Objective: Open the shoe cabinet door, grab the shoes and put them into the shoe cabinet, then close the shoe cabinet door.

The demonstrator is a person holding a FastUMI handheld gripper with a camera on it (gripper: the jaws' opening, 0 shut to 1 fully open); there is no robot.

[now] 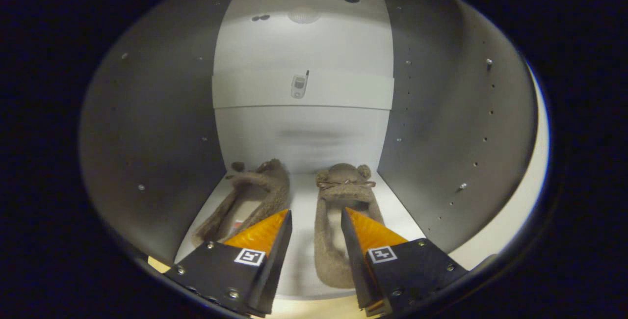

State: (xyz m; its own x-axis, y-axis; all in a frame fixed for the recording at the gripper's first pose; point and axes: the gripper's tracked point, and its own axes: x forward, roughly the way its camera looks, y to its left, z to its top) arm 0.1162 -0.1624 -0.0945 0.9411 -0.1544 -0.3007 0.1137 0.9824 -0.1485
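Two fuzzy brown slippers lie side by side on the white floor [301,260] of the shoe cabinet, toes pointing at its back wall. The left slipper [255,189] leans against the left side wall. The right slipper [338,196] lies flat, its heel reaching back between my fingers. My gripper [316,213] is open just in front of the cabinet's mouth, with nothing held. The right fingertip [365,233] overlaps the right slipper's edge in the picture; whether they touch I cannot tell.
Grey side walls [162,162] with rows of small holes close in on both sides. A white back wall [304,132] carries a horizontal band with a small sticker [298,86]. A pale strip, perhaps the open door's edge [537,162], shows on the right.
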